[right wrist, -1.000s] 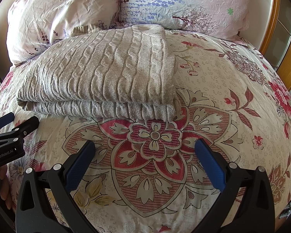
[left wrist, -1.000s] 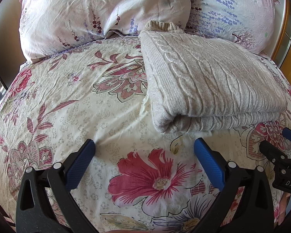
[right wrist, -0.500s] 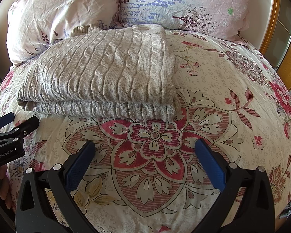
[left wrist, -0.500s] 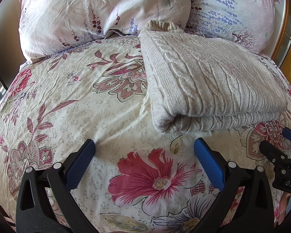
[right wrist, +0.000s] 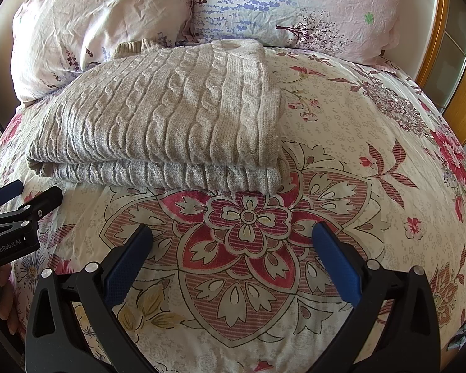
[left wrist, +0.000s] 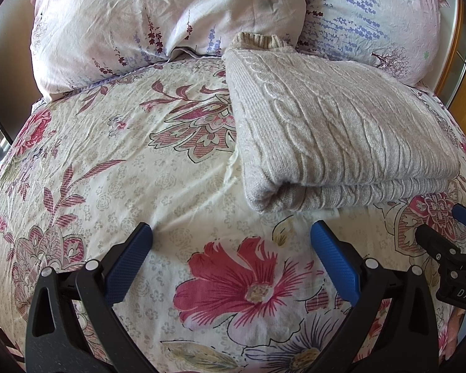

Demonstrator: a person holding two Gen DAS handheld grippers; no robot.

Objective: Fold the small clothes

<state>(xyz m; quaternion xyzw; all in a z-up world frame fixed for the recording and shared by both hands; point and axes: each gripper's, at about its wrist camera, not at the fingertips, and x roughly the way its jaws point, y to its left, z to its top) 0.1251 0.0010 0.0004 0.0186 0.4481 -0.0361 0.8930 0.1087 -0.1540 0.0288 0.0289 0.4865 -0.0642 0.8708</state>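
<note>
A beige cable-knit sweater [left wrist: 335, 130] lies folded in a thick rectangle on the floral bedspread [left wrist: 108, 171], its fold edge facing me. It also shows in the right wrist view [right wrist: 171, 124]. My left gripper [left wrist: 231, 245] is open and empty, low over the bedspread, just in front of the sweater's left front corner. My right gripper [right wrist: 233, 245] is open and empty, in front of the sweater's right front corner. Each gripper shows at the edge of the other's view: the right one [left wrist: 450, 255], the left one [right wrist: 18, 214].
Two floral pillows [left wrist: 164, 15] [right wrist: 289, 9] lie against the headboard behind the sweater. A wooden bed frame [right wrist: 463, 71] runs along the right side. The bedspread [right wrist: 372, 155] stretches right of the sweater.
</note>
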